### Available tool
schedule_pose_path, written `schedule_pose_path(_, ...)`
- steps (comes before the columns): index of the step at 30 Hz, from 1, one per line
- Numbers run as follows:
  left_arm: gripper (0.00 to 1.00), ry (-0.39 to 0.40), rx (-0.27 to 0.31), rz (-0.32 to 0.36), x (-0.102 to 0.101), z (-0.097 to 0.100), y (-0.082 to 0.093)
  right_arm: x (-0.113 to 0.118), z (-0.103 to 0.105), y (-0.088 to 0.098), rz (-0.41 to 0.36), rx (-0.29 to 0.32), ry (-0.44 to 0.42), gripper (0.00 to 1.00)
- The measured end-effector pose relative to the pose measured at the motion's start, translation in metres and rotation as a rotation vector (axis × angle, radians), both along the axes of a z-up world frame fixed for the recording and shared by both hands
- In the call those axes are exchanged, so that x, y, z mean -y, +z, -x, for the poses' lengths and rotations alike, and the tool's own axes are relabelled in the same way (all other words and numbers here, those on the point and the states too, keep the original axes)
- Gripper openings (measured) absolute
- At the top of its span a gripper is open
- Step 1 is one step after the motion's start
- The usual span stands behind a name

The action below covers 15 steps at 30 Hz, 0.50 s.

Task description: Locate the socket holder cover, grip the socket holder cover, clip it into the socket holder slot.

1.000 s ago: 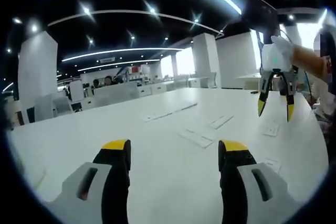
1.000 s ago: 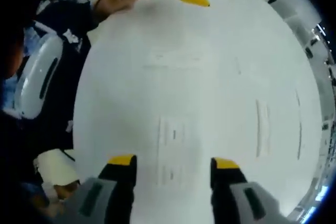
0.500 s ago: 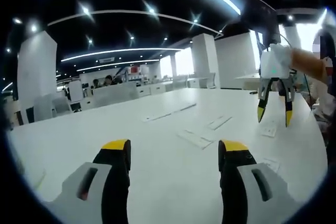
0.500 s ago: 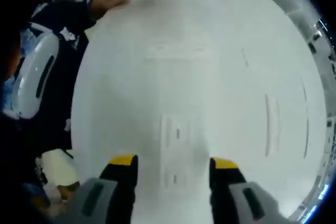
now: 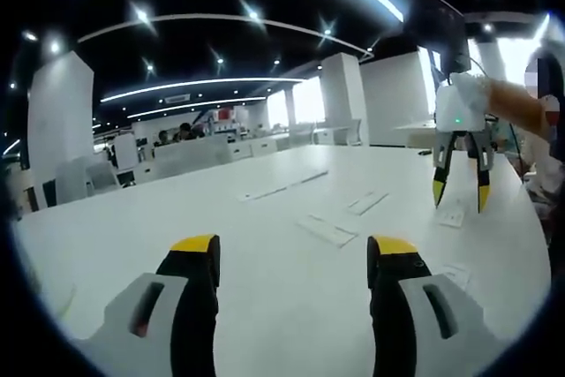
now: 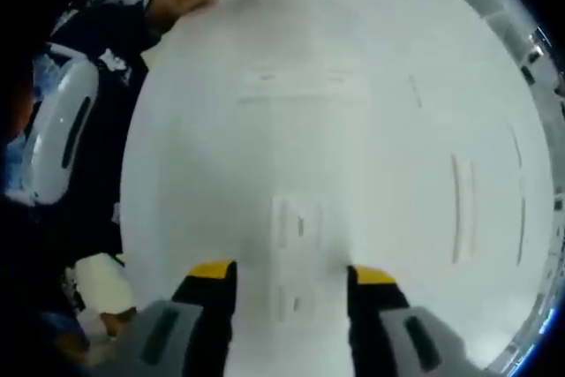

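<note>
Right gripper view: right gripper [image 6: 287, 273], jaws apart and empty, hovers over a socket holder cover [image 6: 296, 253] on the white table [image 6: 397, 156] (nothing gripped or clipped yet).

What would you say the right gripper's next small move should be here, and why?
Probably a short, straight descent. The right gripper hangs open over the white table, its jaws to either side of a flat white socket plate lying directly below, and seen from the left gripper view it points down above that plate without touching it. Lowering should bring the jaws level with the plate's edges.
</note>
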State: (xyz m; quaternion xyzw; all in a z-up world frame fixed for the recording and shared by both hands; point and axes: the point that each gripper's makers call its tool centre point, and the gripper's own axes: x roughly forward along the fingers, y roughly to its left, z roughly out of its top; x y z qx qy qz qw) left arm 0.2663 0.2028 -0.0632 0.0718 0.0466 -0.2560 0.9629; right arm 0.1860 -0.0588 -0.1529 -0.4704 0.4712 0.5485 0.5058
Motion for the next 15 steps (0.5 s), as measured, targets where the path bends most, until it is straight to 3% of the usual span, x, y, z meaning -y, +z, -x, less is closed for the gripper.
schedule_pose_path(15,0.67,0.008,-0.016,-0.007,-0.0035,0.0,-0.0022,-0.0016,0.0,0.002,0.007,0.031,-0.004,0.45)
